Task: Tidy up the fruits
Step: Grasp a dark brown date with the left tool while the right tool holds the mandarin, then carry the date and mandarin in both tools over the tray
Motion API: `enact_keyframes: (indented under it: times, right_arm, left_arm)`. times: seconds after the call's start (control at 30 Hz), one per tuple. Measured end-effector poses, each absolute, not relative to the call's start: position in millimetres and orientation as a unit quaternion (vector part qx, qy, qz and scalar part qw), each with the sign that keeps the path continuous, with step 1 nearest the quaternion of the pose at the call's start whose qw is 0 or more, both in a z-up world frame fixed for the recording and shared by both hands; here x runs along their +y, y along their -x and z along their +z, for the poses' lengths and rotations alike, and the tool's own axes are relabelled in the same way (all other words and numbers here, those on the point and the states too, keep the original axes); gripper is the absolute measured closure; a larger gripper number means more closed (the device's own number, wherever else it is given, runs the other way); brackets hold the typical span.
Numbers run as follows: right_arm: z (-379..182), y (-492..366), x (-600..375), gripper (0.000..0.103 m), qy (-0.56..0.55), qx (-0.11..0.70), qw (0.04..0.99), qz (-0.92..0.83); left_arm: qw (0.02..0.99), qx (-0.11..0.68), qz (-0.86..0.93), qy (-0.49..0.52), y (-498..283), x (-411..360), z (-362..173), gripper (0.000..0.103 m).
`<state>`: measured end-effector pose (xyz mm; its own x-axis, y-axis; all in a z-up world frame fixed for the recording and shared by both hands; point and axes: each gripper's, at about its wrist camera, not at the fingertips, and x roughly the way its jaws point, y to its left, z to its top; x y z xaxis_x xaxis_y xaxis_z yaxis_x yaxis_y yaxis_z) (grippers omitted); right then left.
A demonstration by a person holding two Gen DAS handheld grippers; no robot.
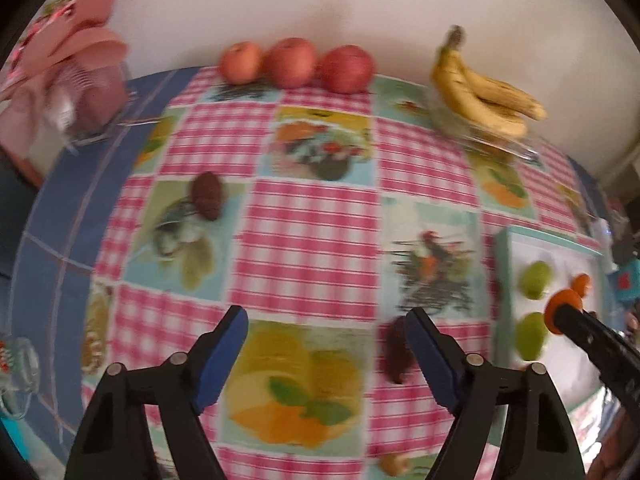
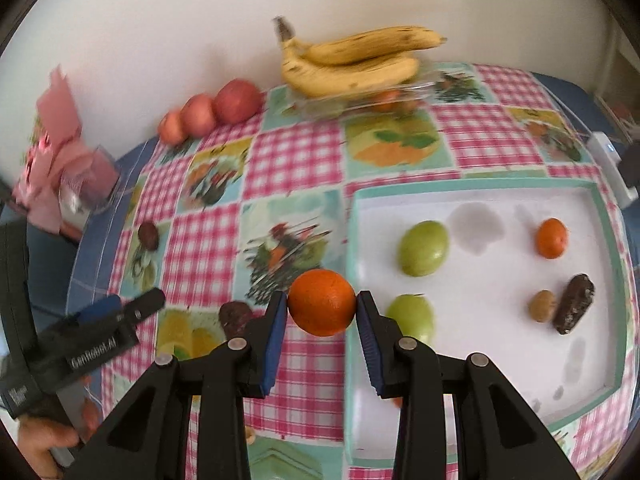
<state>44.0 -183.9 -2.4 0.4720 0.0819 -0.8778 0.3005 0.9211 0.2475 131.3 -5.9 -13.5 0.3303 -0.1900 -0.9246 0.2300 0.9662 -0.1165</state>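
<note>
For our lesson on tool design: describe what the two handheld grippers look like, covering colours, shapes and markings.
Both the left gripper and the right gripper have black angular plastic arms with silver round pivot pins and flat blue ribbed pads. The left gripper's black body carries white GenRobot.AI lettering.

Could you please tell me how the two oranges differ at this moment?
The larger orange is clamped between the right gripper pads, off the table; the smaller orange lies loose in the white tray. The held one sits over the tray's left edge, the other near its far right. Both are round and orange.
</note>
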Motion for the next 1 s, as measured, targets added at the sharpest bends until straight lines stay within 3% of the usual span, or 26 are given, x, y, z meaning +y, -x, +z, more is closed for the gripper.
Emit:
enact_keyframes:
  times: [0.33,1.0]
  right_arm:
    - [3.9,-32.9,-224.2,0.066,-0.237,0.494,0.831,-0.092]
    - [5.6,-31.6,-226.1,0.066,-0.251,0.488,0.832,-0.084]
  left_arm:
    - [0.783,0.591,-0.193,-0.019,-123.9,-49.9,-29.9,0.039]
    - [0.761,0.624,-0.173,-0.038,-121.3,-59.6,-67.0,0.065]
